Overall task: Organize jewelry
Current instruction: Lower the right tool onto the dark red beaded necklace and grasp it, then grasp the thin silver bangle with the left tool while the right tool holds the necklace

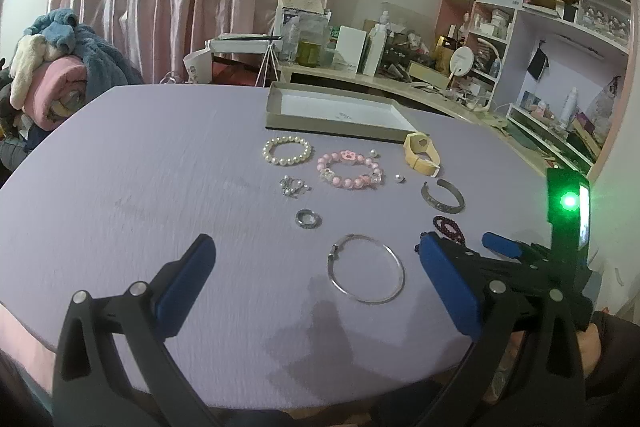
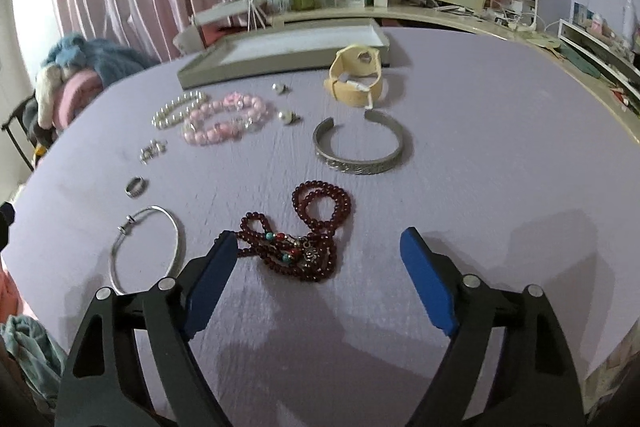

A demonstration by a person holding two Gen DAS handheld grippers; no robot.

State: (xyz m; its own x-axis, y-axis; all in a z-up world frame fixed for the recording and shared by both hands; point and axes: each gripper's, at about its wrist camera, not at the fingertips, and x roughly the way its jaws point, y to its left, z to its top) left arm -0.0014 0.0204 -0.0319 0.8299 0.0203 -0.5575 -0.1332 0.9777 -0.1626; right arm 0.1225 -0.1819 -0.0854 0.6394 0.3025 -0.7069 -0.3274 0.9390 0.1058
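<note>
Jewelry lies spread on the lilac table (image 1: 140, 155), none of it yet in the shallow grey tray (image 1: 276, 107) at the far edge; by that, you are at the very start of sorting.

Inventory, near to far: thin silver bangle (image 1: 366, 269), dark red bead strand (image 2: 304, 239), small ring (image 1: 308, 219), engraved silver cuff (image 2: 358, 147), pink bead bracelet (image 1: 350, 171), pearl bracelet (image 1: 286, 151), cream watch strap (image 2: 356, 81) just in front of the tray.

Left gripper (image 1: 316, 283): jaws spread wide, nothing between them, hanging above the bangle's near side. Right gripper (image 2: 316, 267): also spread and empty, framing the red strand; its left pad (image 2: 212, 275) sits close against the beads, though contact cannot be confirmed.

Likely step: first pick, your right hand on the red strand. The next move calls for lowering until both pads straddle the bunched middle by the charms, then closing gently. Loose loops may trail and drag the bangle nearby.
</note>
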